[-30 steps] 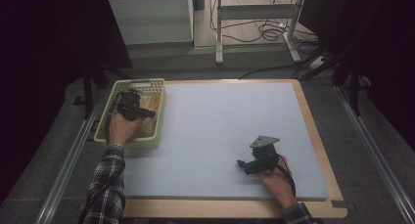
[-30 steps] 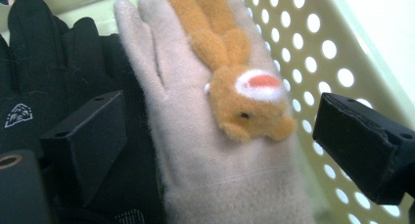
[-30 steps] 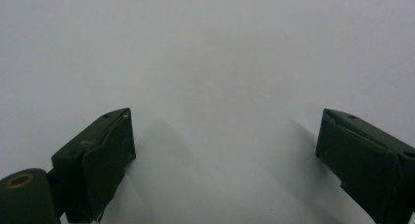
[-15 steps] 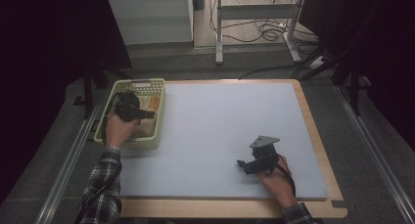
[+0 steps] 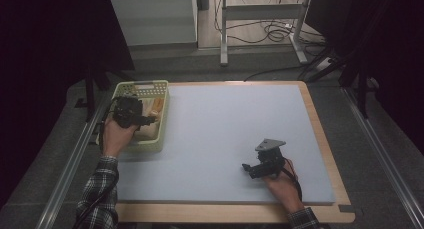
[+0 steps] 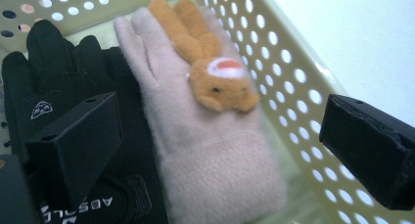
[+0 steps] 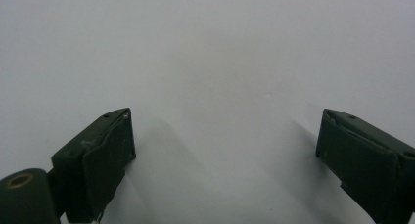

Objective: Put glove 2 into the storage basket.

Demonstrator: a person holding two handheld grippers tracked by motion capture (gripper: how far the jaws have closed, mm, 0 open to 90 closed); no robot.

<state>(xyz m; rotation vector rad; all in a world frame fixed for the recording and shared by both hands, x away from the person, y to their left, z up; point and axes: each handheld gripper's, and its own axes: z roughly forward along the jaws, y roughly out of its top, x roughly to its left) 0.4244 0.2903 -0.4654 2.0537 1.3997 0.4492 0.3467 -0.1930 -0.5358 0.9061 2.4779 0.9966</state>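
At the far left of the bench (image 5: 225, 139), down in the pale green perforated basket (image 5: 162, 139): a pink fleece glove (image 6: 215, 160) lying flat, with an orange plush bunny (image 6: 215, 77) on its back, and touching it on the left a black glove (image 6: 58, 72), fingers pointing the same way. Right above them, the left tool (image 5: 147, 120), jaws wide and just been opening further, straddling the pink glove without a pad on it. Nothing pinched, nothing lifted. Near right on the bench, well apart from all that, the right tool (image 5: 249, 170), resting low in the hand, jaws spread over bare pale mat, gripping nothing at all. So, judging the score: both gloves in the basket, none out on the mat, no other loose item anywhere on the bench. Looks like the stowing part done, or very nearly; left, at a guess, only backing the left tool clear of the basket. Could equally be lining up a fresh pinch on the pink glove, though, with those jaws square either side of it. Now for lettering: white capitals "ABSOL" on the black glove's cuff (image 6: 80, 208), upside down from the left gripper view and cut off by the edge, so no full word to call. Also a small white emblem (image 6: 41, 109) on the back of that glove, too small to read. No writing on the pink glove, none on the basket.
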